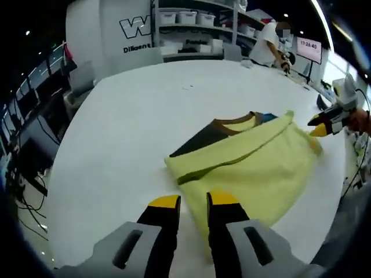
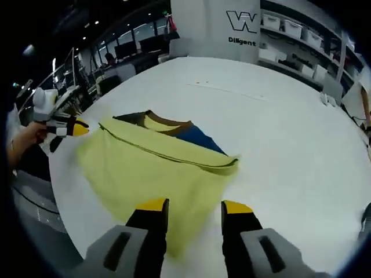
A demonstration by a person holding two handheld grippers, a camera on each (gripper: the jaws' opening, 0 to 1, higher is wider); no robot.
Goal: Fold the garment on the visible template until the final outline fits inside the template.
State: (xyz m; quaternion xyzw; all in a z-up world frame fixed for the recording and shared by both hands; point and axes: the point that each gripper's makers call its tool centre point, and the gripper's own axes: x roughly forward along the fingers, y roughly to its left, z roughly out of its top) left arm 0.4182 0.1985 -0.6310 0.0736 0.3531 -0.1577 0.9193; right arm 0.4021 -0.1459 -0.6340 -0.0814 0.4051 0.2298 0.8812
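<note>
Left gripper view: my left claw (image 1: 193, 201) hovers narrowly parted over the folded yellow garment (image 1: 255, 162) on the white counter (image 1: 127, 127) — right claw (image 2: 195, 205) parted wider, empty, above its near edge.

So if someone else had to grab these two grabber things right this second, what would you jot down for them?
Left gripper: open, empty, at the near edge of the garment.
Right gripper: open, empty, above the garment's near edge.
The yellow garment lies on the white table, folded over once, with a brown collar and a blue part showing at the far edge.
Done: at least one fold.
Left: I cannot make out a template outline, so check the fit and keep folding if the garment overhangs.
</note>
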